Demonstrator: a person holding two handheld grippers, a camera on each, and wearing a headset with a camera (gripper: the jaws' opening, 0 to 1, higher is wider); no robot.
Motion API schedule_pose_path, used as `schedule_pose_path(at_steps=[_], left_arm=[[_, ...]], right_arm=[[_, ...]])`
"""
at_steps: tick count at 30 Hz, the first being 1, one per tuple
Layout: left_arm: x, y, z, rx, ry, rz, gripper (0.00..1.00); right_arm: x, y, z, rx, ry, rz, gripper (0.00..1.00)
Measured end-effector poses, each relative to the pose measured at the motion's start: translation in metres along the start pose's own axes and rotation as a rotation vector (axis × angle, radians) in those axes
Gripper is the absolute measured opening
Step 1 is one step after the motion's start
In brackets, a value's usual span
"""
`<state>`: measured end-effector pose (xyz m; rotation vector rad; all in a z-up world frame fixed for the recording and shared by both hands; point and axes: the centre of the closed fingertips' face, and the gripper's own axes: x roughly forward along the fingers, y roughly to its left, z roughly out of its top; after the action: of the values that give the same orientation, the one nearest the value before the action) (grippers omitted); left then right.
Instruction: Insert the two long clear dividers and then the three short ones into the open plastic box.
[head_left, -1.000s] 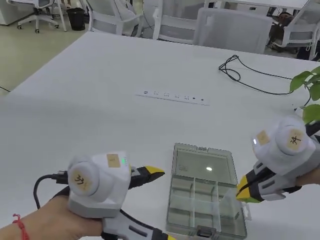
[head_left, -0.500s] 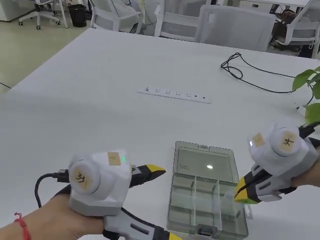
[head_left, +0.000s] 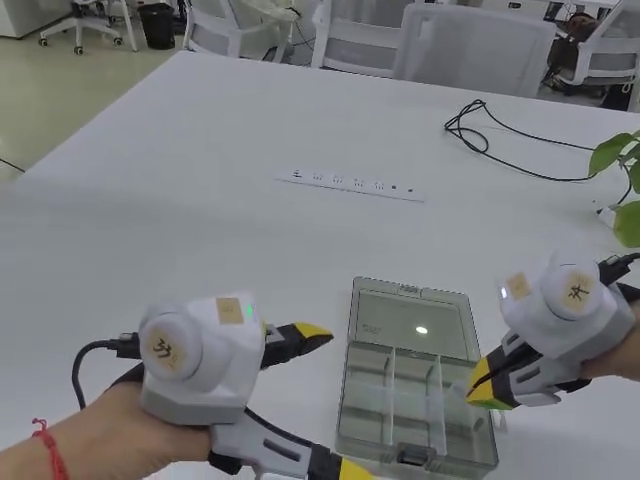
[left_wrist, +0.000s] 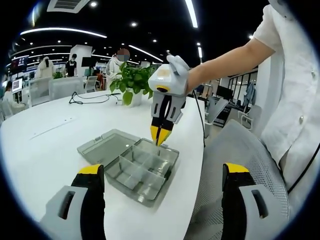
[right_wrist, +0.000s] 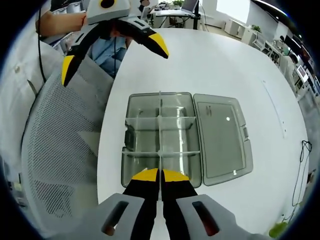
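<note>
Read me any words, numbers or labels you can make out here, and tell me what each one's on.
Handwritten mark, perhaps "37", unsure: round tan sticker on the white left gripper.
Handwritten character, unreadable: round tan sticker on the white right gripper, shut on a thin clear divider.
Small marks on the long white power strip: too small to read.

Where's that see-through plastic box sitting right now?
In the head view the open plastic box lies near the front edge of the white table, right of centre; the right hand-held gripper, shut on a clear divider, is at its right side.
</note>
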<state>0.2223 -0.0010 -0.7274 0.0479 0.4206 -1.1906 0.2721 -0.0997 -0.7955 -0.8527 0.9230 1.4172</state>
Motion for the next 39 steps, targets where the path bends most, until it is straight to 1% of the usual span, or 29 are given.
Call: schedule_pose_path(at_steps=[7,13,17,27,31,35,39], left_arm=[[0.0,0.001,-0.001,-0.003,0.002,0.001,1.0],[-0.001,0.001,-0.001,-0.004,0.005,0.003,1.0],[-0.001,0.001,-0.002,-0.005,0.009,0.002,1.0],[-0.001,0.001,-0.002,-0.003,0.009,0.001,1.0],[-0.001,0.001,-0.001,-0.003,0.007,0.001,1.0],[-0.001,0.001,-0.001,0.0,0.011,-0.001,1.0],[-0.001,0.0,-0.001,0.0,0.012,-0.002,1.0]], right_arm=[[0.007,0.0,-0.003,-0.019,-0.015,-0.012,0.03],[0.015,0.0,-0.005,-0.011,-0.016,-0.018,0.03],[0.019,-0.001,-0.007,-0.015,-0.01,-0.019,0.03],[0.02,0.0,-0.008,-0.029,0.004,-0.019,0.02],[0.025,0.0,-0.01,-0.05,0.03,-0.018,0.02],[0.024,0.0,-0.01,-0.043,0.029,-0.017,0.02],[0.026,0.0,-0.011,-0.054,0.037,-0.018,0.02]])
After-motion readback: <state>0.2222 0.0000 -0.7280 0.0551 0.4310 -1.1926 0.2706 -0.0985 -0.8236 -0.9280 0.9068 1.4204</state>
